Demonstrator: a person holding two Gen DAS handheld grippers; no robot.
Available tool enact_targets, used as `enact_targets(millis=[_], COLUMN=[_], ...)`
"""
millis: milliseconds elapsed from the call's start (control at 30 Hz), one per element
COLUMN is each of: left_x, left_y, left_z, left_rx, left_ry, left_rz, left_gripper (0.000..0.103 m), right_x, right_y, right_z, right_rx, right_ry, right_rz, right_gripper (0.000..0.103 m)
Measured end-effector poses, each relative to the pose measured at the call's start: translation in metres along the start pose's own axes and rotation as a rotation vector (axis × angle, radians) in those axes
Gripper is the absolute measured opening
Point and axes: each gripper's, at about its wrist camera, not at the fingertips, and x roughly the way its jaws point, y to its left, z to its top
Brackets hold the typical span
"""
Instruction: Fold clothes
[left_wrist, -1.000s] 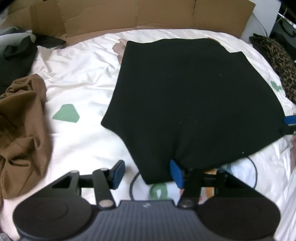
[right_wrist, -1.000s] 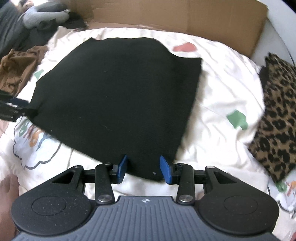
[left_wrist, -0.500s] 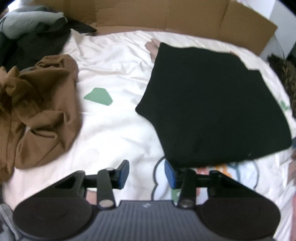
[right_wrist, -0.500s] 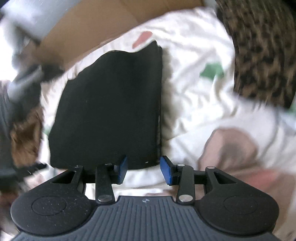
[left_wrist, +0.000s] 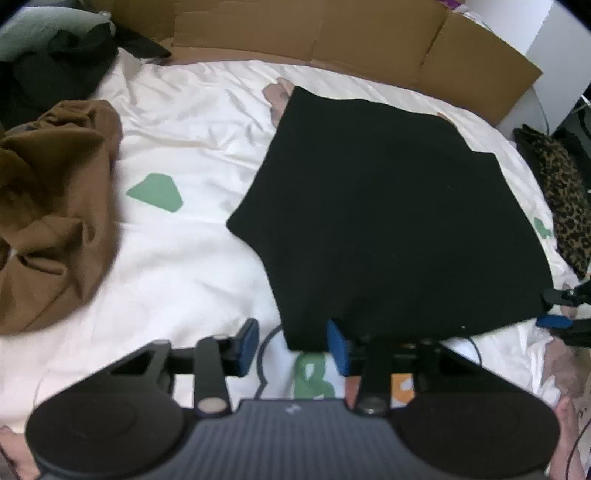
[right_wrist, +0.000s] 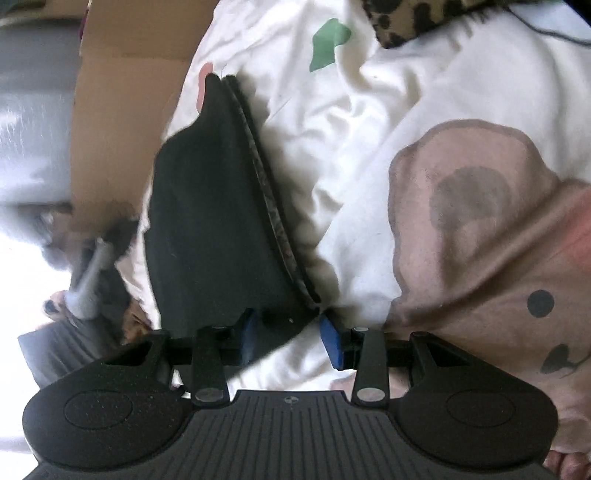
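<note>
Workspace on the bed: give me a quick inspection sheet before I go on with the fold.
Surface: white bedsheet with coloured cartoon prints, wrinkled.
Job's things: black garment spread flat, part folded; near edge at both tongs.
Clutter: crumpled brown garment on the left; leopard-print garment on the right; dark clothes pile at the far left.
Grippers: left tongs closing, the garment's near corner between the pads; right tongs closing, rolled sideways, the garment's corner between the pads; no grip seen yet.
Cables: thin dark cable by the leopard-print garment.
Surroundings: cardboard sheets along the far edge of the bed.
</note>
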Motion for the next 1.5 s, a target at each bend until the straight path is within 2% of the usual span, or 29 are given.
enact_targets(millis=[33, 200, 267, 500, 533, 600, 733, 933, 1033, 1067, 1133, 1167, 1300, 1500], left_x=[0.0, 0.001, 0.003, 0.017, 0.018, 0.018, 0.017, 0.019, 0.022, 0.023, 0.025, 0.025, 0.018, -0.003], left_y=[0.001, 0.005, 0.004, 0.007, 0.009, 0.011, 0.015, 0.016, 0.016, 0.016, 0.015, 0.015, 0.01, 0.013], left_z=[-0.001, -0.002, -0.002, -0.006, -0.006, -0.007, -0.009, -0.013, -0.011, -0.01, -0.008, -0.009, -0.008, -0.004], left_rx=[-0.005, -0.044, -0.045, -0.095, -0.1, -0.108, -0.129, -0.139, -0.151, -0.154, -0.159, -0.175, -0.178, -0.172], left_ry=[0.0, -0.003, -0.012, -0.001, -0.003, -0.005, -0.011, -0.025, -0.026, -0.024, -0.02, -0.015, -0.016, -0.02], left_rz=[-0.006, -0.05, -0.067, -0.073, -0.079, -0.091, -0.119, -0.155, -0.166, -0.17, -0.179, -0.196, -0.174, -0.168], left_gripper=[0.033, 0.033, 0.034, 0.045, 0.045, 0.045, 0.044, 0.044, 0.044, 0.043, 0.016, 0.014, 0.01, 0.009], right_x=[-0.001, -0.006, 0.0, 0.019, 0.019, 0.014, 0.005, 0.004, 0.01, 0.011, 0.01, 0.009, 0.005, 0.0], right_y=[0.001, 0.009, 0.01, 0.0, 0.001, 0.006, 0.012, 0.014, 0.012, 0.01, 0.01, 0.011, 0.016, 0.019], right_z=[0.0, -0.001, 0.0, 0.002, 0.003, 0.004, 0.008, 0.014, 0.014, 0.013, 0.014, 0.014, 0.01, 0.006], right_rx=[-0.005, -0.03, -0.028, 0.021, 0.013, -0.019, -0.026, -0.048, -0.05, -0.047, -0.056, -0.063, -0.093, -0.096], right_ry=[0.001, -0.011, -0.004, 0.017, 0.013, -0.004, -0.035, -0.051, -0.039, -0.036, -0.039, -0.041, -0.045, -0.039], right_rz=[0.013, 0.05, 0.033, 0.074, 0.074, 0.074, 0.126, 0.106, 0.065, 0.055, 0.055, 0.054, 0.058, 0.076], right_gripper=[0.006, 0.007, 0.01, 0.015, 0.015, 0.008, 0.007, 0.007, 0.008, 0.008, 0.007, 0.007, 0.006, 0.005])
